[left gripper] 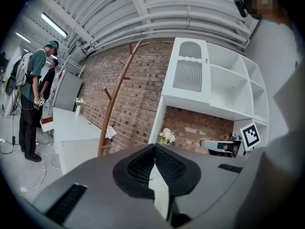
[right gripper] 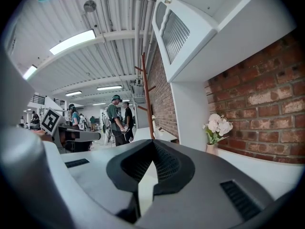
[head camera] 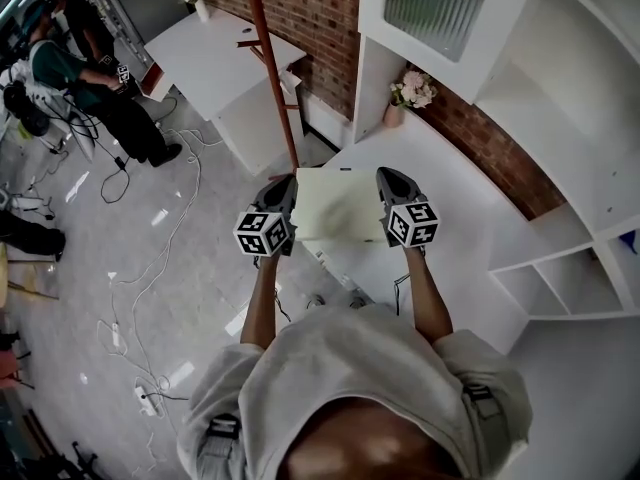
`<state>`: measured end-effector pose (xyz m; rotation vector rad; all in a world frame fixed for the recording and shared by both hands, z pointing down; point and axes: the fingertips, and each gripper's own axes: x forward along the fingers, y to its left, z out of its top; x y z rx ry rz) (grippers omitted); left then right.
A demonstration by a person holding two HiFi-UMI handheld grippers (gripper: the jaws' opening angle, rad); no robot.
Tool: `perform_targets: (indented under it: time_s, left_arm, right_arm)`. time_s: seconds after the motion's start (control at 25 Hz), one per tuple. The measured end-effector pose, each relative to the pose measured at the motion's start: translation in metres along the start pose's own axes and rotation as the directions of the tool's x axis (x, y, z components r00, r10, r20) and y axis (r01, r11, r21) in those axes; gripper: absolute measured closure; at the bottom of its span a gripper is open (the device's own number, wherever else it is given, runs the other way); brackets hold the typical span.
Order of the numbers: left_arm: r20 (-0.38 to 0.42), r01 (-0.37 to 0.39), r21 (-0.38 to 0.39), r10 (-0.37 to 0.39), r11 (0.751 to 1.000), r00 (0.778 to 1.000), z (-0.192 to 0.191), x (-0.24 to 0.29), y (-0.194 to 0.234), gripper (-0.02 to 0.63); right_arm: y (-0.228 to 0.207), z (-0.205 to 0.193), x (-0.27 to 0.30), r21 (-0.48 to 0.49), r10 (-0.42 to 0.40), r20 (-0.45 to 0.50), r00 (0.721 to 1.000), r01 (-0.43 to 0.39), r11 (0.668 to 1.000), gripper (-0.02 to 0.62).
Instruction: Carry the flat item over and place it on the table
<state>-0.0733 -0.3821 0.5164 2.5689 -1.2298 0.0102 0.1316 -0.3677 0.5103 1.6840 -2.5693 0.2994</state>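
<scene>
Left claw [head camera: 283, 196] and right claw [head camera: 392, 190] are clenched on opposite edges of the flat board [head camera: 338, 206], which is best kept level and lowered just inside the worktop [head camera: 460, 208] edge.

Bright, even indoor light comes from ceiling strip lamps [right gripper: 71, 41], which glare white. The glossy floor [head camera: 160, 218] at the left carries pale reflections. Shadows are soft. All views bow strongly. The gripper views have black corners, and the left gripper [left gripper: 155, 147] and right gripper [right gripper: 153, 143] blur near the lens.
</scene>
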Motion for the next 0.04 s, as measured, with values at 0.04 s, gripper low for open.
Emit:
perform_targets:
  time_s: [0.04]
  left_arm:
    - [-0.001, 0.001, 0.001, -0.001, 1.000, 1.000, -0.0001, 0.0004, -0.0005, 0.591]
  right_arm:
    - [-0.0004, -0.0001, -0.0002, 0.001, -0.001, -0.001, 1.000, 0.001, 1.000, 0.571]
